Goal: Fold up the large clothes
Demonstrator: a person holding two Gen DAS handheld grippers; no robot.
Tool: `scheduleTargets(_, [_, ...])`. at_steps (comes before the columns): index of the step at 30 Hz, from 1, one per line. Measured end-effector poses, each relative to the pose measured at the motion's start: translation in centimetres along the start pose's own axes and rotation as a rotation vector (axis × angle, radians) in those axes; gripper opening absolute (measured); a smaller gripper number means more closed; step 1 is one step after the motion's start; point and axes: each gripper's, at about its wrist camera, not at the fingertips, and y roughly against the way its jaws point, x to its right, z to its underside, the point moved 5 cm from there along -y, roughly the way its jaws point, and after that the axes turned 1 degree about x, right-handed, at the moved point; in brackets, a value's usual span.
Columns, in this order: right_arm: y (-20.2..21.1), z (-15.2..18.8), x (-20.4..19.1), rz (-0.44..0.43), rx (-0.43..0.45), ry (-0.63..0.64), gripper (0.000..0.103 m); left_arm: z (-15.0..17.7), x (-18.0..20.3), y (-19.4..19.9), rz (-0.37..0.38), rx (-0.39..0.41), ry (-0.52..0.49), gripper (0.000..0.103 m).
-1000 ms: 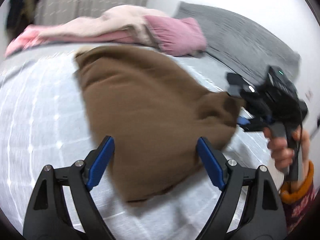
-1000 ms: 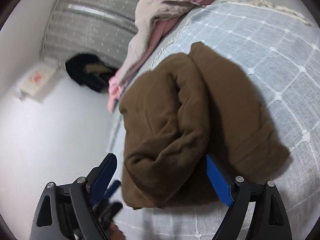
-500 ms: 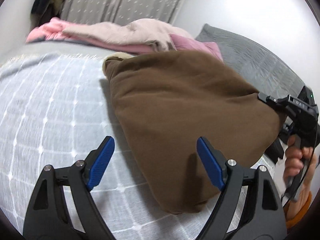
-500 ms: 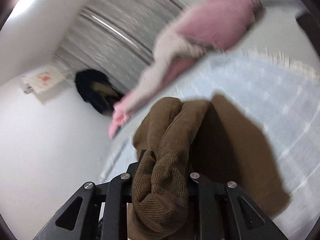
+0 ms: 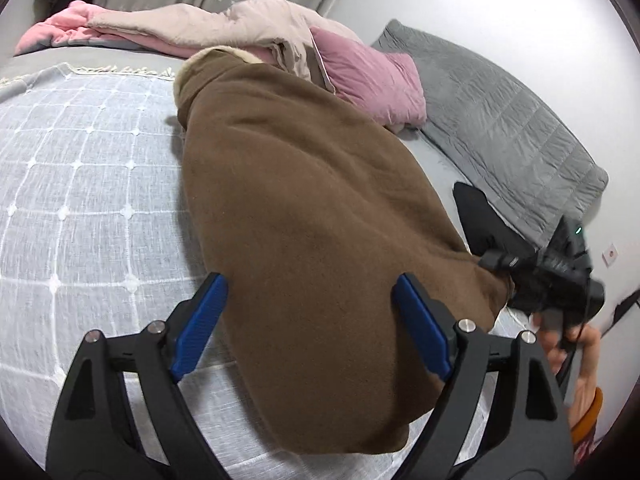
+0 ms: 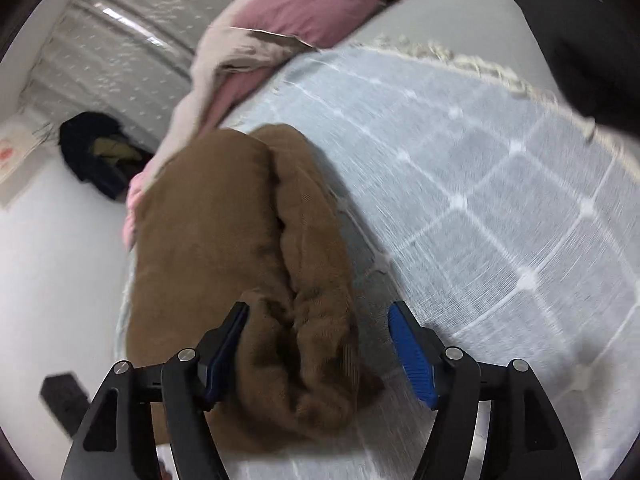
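Note:
A bulky brown garment (image 5: pixel 304 200) lies folded on the checked pale blue bed cover (image 5: pixel 80 200). My left gripper (image 5: pixel 310 292) is open over its near end, with the cloth passing under and between the blue pads (image 5: pixel 200 328) untouched. At the garment's right corner, a hand holds my right gripper (image 5: pixel 504 276). In the right wrist view the right gripper (image 6: pixel 318 320) has its jaws opening. The rolled brown edge (image 6: pixel 288 340) lies between them against the left pad, and the right pad (image 6: pixel 412 356) stands clear of it.
A pile of pink and beige bedding (image 5: pixel 208 24) and a pink pillow (image 5: pixel 368 76) lie behind the garment. A grey quilted blanket (image 5: pixel 500 128) and a black cloth (image 5: pixel 480 216) lie at the right. Grey curtains (image 6: pixel 120 32) and dark clothes (image 6: pixel 96 152) are by the wall.
My right gripper clamped the garment's thick edge half a second ago and has now spread apart, leaving the edge on the bed. The left gripper has shifted nearer, over the garment's near end.

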Motion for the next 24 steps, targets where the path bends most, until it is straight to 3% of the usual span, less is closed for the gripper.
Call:
scheduleTargets(4, [2.5,-3.2,-2.6,-0.132,0.037,0.023,0.072,-2.2,-0.1,0.4,-0.053,-0.011,-0.07,0.086])
scheduleTargets(7, [0.7,-5.7,-6.5,-0.21,-0.045,0.111,0.072,-3.0,-0.9,0.4,-0.047,-0.001,-0.053,0.086])
scheduleTargets(9, [-2.3,-7.1,-7.5,-0.188,-0.115,0.14,0.072,-3.1,-1.5,0.1,-0.044,-0.008,-0.033,0.086])
scheduleTargets(12, [-7.3,-8.6,-7.4,-0.054,-0.189,0.152,0.072,-2.8,-2.0,-0.2,-0.048,-0.016,-0.027,0.086])
scheduleTargets(13, [-8.7,-8.6,-7.5,-0.063,-0.215,0.144,0.069,-2.9,-2.2,-0.3,-0.053,-0.015,-0.029,0.086])
scheduleTargets(14, [-9.9,-8.4,-7.8,-0.103,-0.24,0.129,0.058,-3.1,-2.3,-0.3,-0.056,-0.012,-0.028,0.086])
scheduleTargets(15, [-10.6,-8.2,-8.2,-0.137,-0.257,0.127,0.02,-3.3,-2.4,-0.3,-0.058,-0.009,-0.028,0.086])
scheduleTargets(16, [-10.6,-8.5,-8.9,-0.16,-0.246,0.138,0.014,-3.6,-2.5,-0.3,-0.058,-0.004,-0.03,0.086])
scheduleTargets(20, [-4.6,-11.1,-11.8,-0.344,-0.044,0.208,0.01,-4.8,-2.3,-0.7,-0.052,0.009,-0.055,0.086])
scheduleTargets(22, [-5.2,-12.5,-9.7,-0.27,-0.028,0.18,0.01,-4.9,-2.1,-1.3,-0.048,0.0,-0.056,0.086])
scheduleTargets(24, [-8.9,-12.0,-5.5,-0.113,-0.113,0.119,0.01,-4.8,-2.2,-2.3,-0.025,-0.024,-0.042,0.086])
